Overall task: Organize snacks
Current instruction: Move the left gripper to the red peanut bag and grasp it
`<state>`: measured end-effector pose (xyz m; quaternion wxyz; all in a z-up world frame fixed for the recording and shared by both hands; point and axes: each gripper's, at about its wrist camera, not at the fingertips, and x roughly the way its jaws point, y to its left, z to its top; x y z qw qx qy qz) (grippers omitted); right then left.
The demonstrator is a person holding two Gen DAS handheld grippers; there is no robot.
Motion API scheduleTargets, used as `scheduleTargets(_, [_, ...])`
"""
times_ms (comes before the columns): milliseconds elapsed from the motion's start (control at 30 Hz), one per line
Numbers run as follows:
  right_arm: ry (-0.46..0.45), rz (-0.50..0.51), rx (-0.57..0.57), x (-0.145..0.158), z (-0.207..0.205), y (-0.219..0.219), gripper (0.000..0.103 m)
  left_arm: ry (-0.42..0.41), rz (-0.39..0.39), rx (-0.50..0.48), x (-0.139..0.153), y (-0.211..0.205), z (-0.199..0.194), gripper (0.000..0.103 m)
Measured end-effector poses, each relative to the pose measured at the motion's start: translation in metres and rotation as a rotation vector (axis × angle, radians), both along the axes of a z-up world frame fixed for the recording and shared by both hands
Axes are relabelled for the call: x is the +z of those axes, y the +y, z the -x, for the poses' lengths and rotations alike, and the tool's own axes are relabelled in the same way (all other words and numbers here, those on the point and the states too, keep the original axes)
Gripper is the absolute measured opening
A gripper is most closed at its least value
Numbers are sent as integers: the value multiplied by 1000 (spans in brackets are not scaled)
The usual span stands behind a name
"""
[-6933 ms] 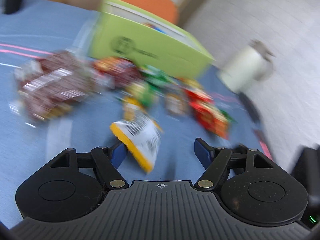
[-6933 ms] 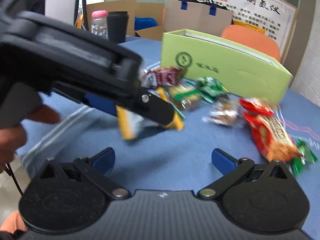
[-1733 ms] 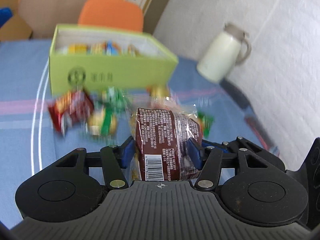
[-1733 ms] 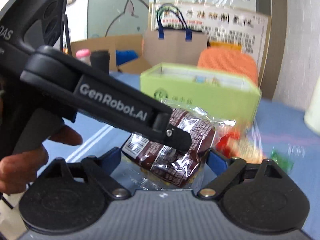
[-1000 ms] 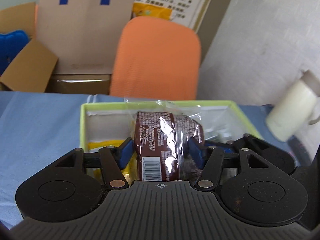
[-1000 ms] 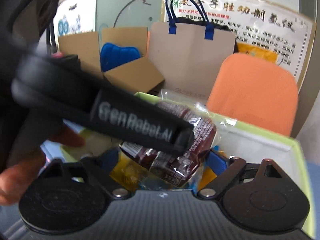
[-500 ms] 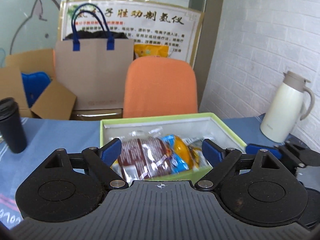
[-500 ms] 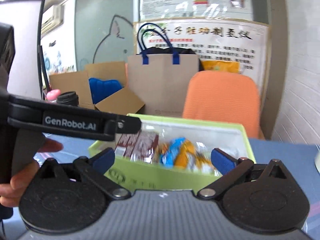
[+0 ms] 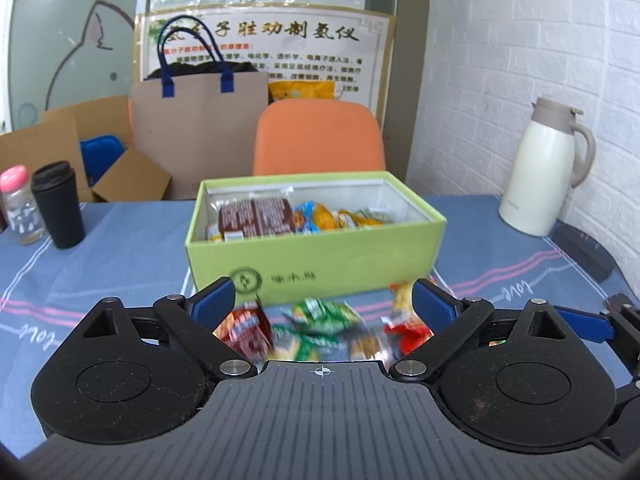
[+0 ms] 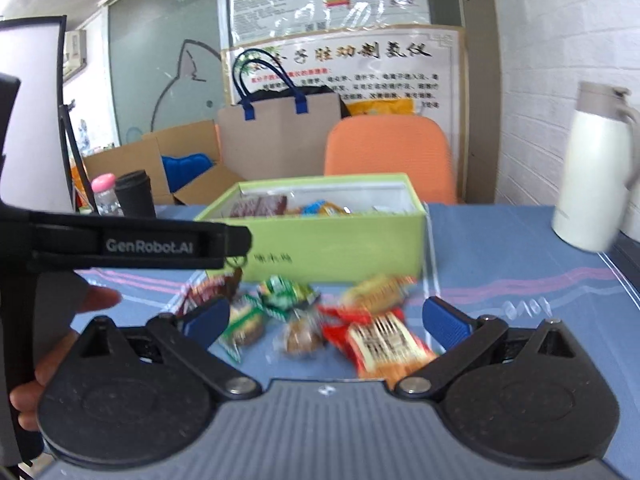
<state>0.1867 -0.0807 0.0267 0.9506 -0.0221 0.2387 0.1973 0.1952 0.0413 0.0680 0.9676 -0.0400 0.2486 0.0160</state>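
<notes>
Task judged partly complete; the green box stands open on the blue-clothed surface, toward the far middle, and already holds a brown-wrapped cake pack at its left end, with blue and yellow packets lying to the right of it; outstanding items remain loose on the surface just in front of the box's near wall: a red packet to the left, green packets in the middle, a small brown sweet nearer the camera, and a red-and-orange packet to the right, with a yellowish one beyond it; blur prevents an exact count, but at least five pieces are left to move; left gripper has its fingers spread and opening wider, nothing between them; right gripper has its fingers spread wide and likewise empty; both hang over the loose pile, near side of the box; a person's hand grips the left tool's handle at the left edge of the right wrist view; a cream jug stands well apart at far right, a black cup at far left, neither part of the work.
</notes>
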Motion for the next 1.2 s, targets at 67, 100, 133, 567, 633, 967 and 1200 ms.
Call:
scheduleTargets(67, [12, 5, -20, -5, 12, -8, 102, 4, 3, -4, -4, -5, 9, 85])
scheduleTargets(100, [16, 6, -29, -8, 17, -12, 102, 6, 6, -10, -5, -7, 13, 86])
scheduleTargets(133, [22, 6, -37, -10, 21, -16, 102, 10, 9, -12, -7, -9, 17, 86])
scheduleTargets(567, [88, 70, -63, -50, 11, -43, 102, 183, 106, -58, -53, -24, -4, 83])
scheduleTargets(633, [93, 61, -53, -52, 3, -47, 102, 210, 158, -87, -57, -24, -12, 81])
scheduleTargets(967, [20, 185, 187, -47, -49, -23, 102, 346, 482, -274, -62, -29, -69, 73])
scheduleTargets(1200, [157, 170, 326, -72, -96, -8, 102, 450, 425, -337, -76, -44, -116, 50])
